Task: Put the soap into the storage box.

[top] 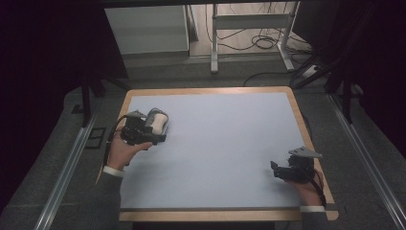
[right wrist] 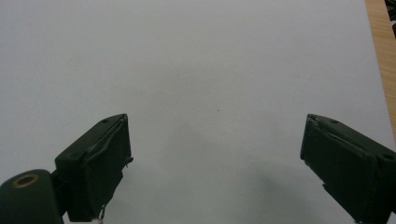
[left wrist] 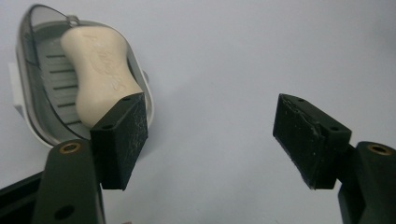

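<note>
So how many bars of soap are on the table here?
1. The soap bar lies in the soap dish at the table's left, just off the open left gripper. None elsewhere.

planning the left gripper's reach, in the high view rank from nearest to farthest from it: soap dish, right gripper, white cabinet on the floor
1. Soap dish: right at the left gripper, on the table's left side, with the soap bar in it.
2. White cabinet: on the floor beyond the table's far edge, left of centre.
3. Right gripper: across the table, near its right edge.
In the picture the last two are fairly close, so the ranking is tentative.
</note>
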### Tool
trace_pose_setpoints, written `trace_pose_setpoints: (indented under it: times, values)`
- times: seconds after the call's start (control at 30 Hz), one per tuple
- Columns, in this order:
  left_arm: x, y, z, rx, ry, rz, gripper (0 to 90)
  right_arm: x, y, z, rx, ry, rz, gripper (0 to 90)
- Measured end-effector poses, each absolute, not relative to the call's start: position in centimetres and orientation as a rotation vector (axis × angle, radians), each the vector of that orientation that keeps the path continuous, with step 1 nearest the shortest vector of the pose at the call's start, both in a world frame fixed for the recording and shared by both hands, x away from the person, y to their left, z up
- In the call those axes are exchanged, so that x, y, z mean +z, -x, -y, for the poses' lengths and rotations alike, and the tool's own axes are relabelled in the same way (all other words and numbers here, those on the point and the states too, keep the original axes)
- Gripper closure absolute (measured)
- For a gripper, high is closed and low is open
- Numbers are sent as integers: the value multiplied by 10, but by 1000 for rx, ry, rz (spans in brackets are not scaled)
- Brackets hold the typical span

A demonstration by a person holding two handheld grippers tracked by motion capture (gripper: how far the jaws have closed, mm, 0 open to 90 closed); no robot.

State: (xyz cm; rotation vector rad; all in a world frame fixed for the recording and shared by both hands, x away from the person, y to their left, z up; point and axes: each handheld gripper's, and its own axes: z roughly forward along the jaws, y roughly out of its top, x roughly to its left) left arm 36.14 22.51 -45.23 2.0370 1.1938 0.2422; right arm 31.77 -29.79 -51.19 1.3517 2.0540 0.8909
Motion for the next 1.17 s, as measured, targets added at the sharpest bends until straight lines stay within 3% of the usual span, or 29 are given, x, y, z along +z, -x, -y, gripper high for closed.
trace_pose_setpoints:
  times: [0.47,0.83,1.17]
  values:
    - [-484,-323,-198,248,-2093,-1109,272,-512,-317,297,890,-1351,-2055,83]
    - [-507,-293,-191,192,-2039,-1110,261,-512,-317,298,892,-1349,-2057,83]
    - [-504,-293,-189,185,-2012,-1123,244,-510,-316,296,896,-1336,-2054,83]
